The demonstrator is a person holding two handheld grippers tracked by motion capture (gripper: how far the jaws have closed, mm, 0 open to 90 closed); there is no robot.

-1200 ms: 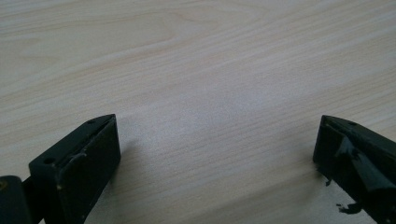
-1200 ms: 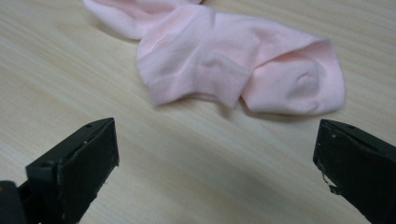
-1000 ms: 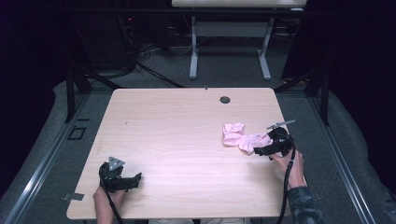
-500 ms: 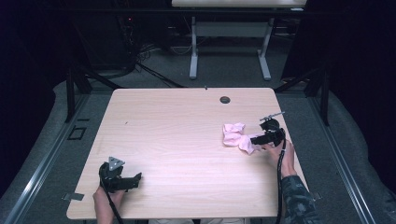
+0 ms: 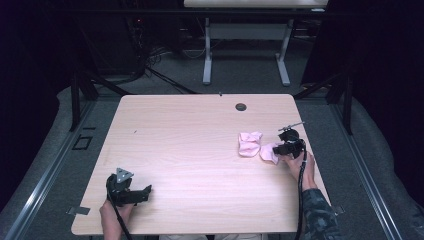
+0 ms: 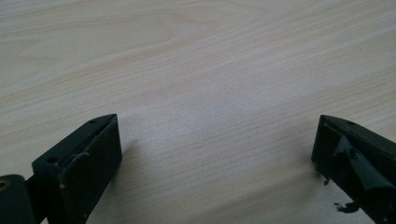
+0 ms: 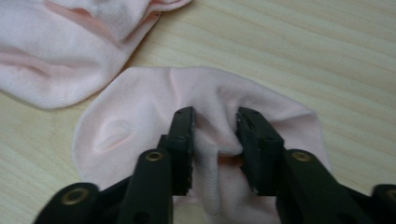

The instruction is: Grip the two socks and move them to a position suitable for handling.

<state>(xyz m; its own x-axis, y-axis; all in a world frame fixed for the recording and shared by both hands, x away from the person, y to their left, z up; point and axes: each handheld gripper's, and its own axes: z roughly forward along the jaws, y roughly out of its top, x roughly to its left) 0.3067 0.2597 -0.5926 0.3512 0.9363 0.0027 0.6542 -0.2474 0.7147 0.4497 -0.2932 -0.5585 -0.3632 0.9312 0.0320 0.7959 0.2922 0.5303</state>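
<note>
Two pale pink socks lie on the right part of the wooden table (image 5: 190,130). The nearer sock (image 5: 268,153) (image 7: 135,112) lies flat, and my right gripper (image 5: 280,149) (image 7: 215,126) is shut on it. Its jaws have just been closing and now pinch a raised fold of the fabric. The other sock (image 5: 249,142) (image 7: 60,60) lies crumpled just beyond, touching or nearly touching the first. At the near left my left gripper (image 5: 145,192) (image 6: 217,140) rests low over bare wood, open wide with nothing between its jaws.
A small dark round grommet (image 5: 241,106) sits near the table's far edge. Beyond the table stand the legs of another desk (image 5: 245,55) and cables on the floor. The table's right edge runs close to my right hand (image 5: 300,165).
My right gripper has moved in onto the nearer pink sock and its jaws have closed on a fold of it. The left gripper has stayed put.
</note>
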